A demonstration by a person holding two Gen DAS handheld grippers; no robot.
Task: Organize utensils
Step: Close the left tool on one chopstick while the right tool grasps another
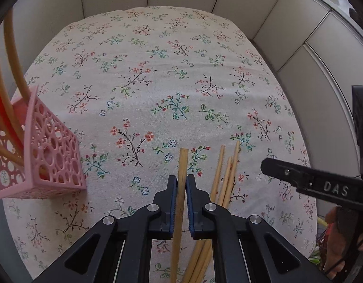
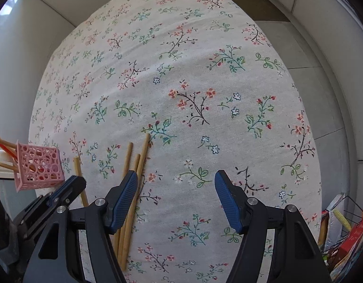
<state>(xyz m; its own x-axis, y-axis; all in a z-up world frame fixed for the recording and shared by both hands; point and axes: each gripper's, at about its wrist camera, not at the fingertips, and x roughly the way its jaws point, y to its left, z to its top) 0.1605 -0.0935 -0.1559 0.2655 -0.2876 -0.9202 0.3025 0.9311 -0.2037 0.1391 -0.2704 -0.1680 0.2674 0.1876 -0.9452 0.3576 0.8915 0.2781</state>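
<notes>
My left gripper (image 1: 181,184) is shut on one wooden chopstick (image 1: 182,165), which runs forward between the blue pads over the floral tablecloth. Three more chopsticks (image 1: 225,176) lie loose on the cloth just right of it; they also show in the right wrist view (image 2: 136,169). A pink perforated holder (image 1: 54,155) stands at the left with several utensils in it, also seen in the right wrist view (image 2: 38,167). My right gripper (image 2: 176,184) is open and empty above the cloth, right of the loose chopsticks; it shows in the left wrist view (image 1: 299,176).
The table (image 2: 205,70) is covered by a floral cloth and bounded by grey panel walls at the back and sides. A wire rack with boxes and packets (image 2: 346,231) stands off the table's right edge.
</notes>
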